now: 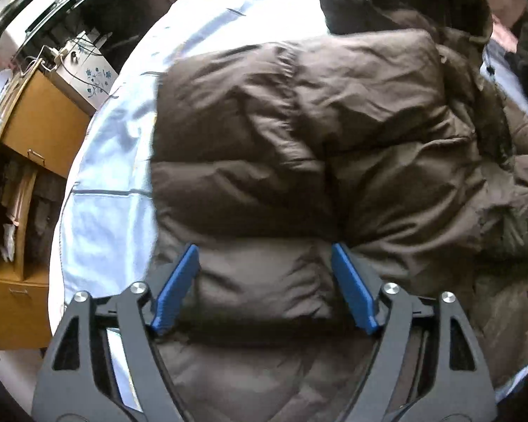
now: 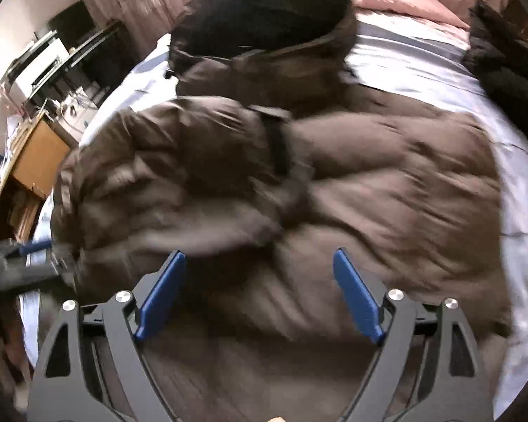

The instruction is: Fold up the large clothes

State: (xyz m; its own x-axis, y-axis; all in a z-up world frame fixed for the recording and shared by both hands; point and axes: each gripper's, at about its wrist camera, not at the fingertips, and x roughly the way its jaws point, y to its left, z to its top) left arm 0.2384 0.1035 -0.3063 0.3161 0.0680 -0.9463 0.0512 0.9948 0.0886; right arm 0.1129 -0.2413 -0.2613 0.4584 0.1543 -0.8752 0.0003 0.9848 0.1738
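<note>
Left wrist view: wooden cabinet [image 1: 42, 130] far left, pale blue bedsheet [image 1: 109, 183], brown puffer jacket [image 1: 299, 133] lying on it. Left gripper [image 1: 265, 249] jaws spread wide over jacket, nothing clamped. Right wrist view, blurred: right gripper [image 2: 260, 256] jaws apart above jacket, empty.

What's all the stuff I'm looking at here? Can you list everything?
Puffer coat: one, brown, partly folded on the bed.
Hood: one, dark, at the coat's far end.
Bedsheet: one, pale blue, under the coat.
Pillow: one, pink, at the bed's far end.
Wooden cabinet: one, tan, beside the bed.
Left claw: one, black with blue pads, open above the coat.
Right claw: one, same colours, open above the coat.
</note>
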